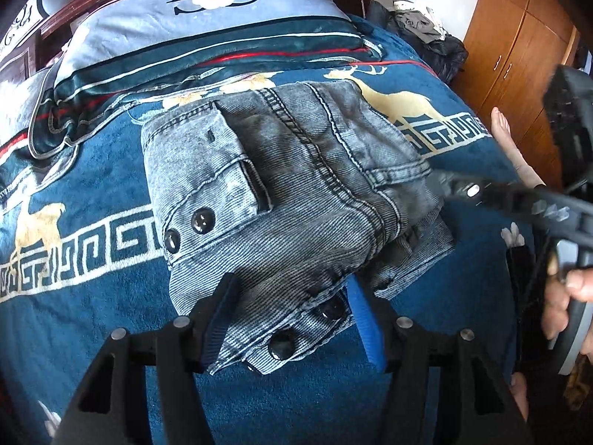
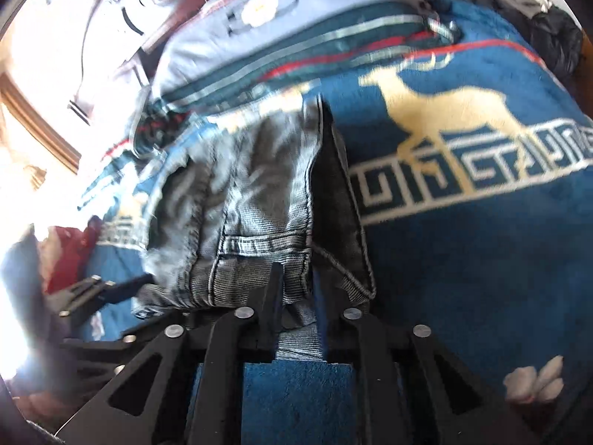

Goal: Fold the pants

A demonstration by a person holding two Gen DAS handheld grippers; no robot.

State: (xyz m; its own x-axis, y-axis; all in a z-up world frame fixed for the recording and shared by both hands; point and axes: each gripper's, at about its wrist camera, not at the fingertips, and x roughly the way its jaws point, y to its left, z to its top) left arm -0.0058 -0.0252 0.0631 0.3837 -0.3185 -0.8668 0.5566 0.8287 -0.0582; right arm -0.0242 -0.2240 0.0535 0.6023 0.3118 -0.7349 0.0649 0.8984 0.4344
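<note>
Pants [image 1: 292,185] were sitting folded up into a chunky bundle in the middle of the bed, on top of the blue blanket [image 1: 92,296] with the gold deer and the white key-pattern band. Just one pair, grey washed denim, and I could count four dark round buttons on the flaps nearest the left camera. One big pillow [image 1: 207,26] was up by the headboard, and a heap of dark clothes [image 1: 426,33] lay at the far corner of the bed next to a wooden wardrobe [image 1: 519,48].

Two claws in play. The left claw [image 1: 292,296] was spread fairly wide, its blue pads standing either side of the near edge of the bundle; the cloth lay between them but they weren't squeezing it. The right claw [image 2: 296,289] was nearly closed, with a fold of the denim running between its fingers at the other side of the bundle. That view was pretty blurry, but it looked pinched on the cloth. A hand [image 1: 567,296] was gripping the right claw's handle.

Only readable marking: a logo like two back-to-back C's around a white flower on the pillow.
</note>
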